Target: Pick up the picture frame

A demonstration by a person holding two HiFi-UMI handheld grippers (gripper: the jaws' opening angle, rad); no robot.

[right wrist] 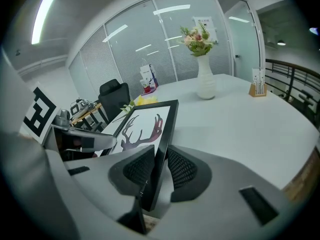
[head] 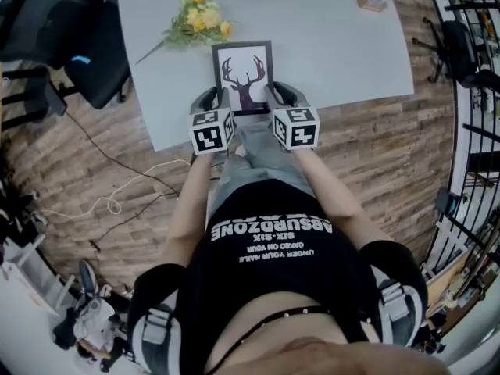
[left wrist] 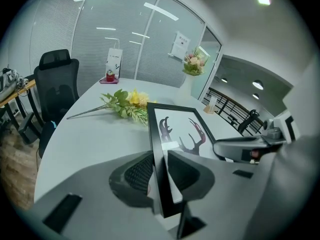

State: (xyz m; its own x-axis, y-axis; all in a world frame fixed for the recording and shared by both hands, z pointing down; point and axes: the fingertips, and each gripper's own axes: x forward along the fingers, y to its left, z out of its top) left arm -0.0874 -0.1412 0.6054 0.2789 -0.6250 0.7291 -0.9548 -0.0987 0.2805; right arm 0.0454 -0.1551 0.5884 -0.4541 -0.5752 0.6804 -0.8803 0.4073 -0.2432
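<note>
The picture frame (head: 243, 76) is black, with a dark red antler print on white. It is held over the near edge of the grey table (head: 344, 53). My left gripper (head: 216, 100) is shut on its left side rail near the bottom corner. My right gripper (head: 273, 97) is shut on the right rail. In the left gripper view the rail of the picture frame (left wrist: 177, 126) runs between the ribbed pads of that gripper (left wrist: 160, 173). The right gripper view shows the picture frame (right wrist: 145, 126) clamped the same way in the right gripper (right wrist: 159, 171).
A bunch of yellow flowers (head: 195, 18) lies just beyond the frame. A white vase (right wrist: 205, 81) and a small stand (head: 373, 1) sit at the table's far side. A black office chair (head: 94, 61) stands to the left. Cables (head: 117, 198) trail across the wooden floor.
</note>
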